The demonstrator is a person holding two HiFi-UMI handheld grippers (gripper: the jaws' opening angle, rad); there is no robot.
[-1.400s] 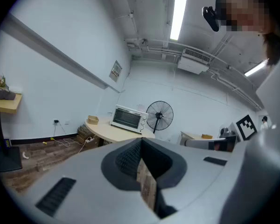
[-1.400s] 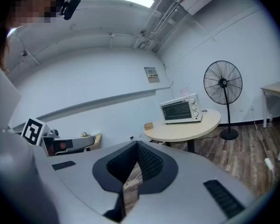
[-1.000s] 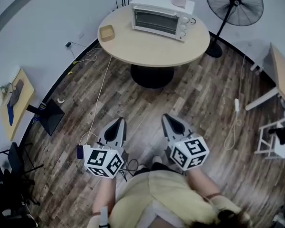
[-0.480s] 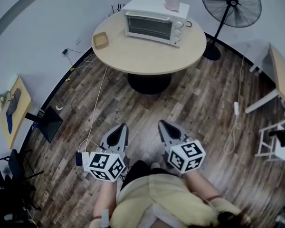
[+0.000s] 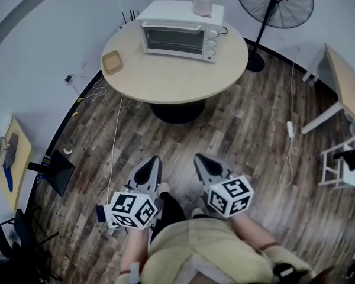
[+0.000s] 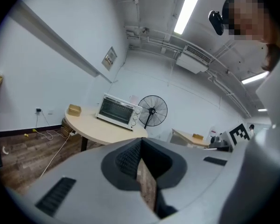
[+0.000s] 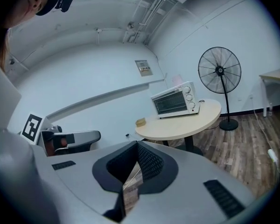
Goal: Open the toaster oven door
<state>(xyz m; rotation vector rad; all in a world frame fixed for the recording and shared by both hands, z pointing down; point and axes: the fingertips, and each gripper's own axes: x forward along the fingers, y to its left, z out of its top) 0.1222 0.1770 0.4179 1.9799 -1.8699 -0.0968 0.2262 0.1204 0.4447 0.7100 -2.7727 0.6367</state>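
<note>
Head view, your holdings: toaster oven (image 5: 176, 34), door closed, at the far side of the round bench (image 5: 177, 78); left hand-held gripper (image 5: 153, 160) and right hand-held gripper (image 5: 199, 158), both with jaws together, holding nothing, well apart from the oven.

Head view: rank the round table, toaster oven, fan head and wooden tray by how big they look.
1. round table
2. toaster oven and fan head: these look about alike, so I won't rank them
3. wooden tray, the smallest
</note>
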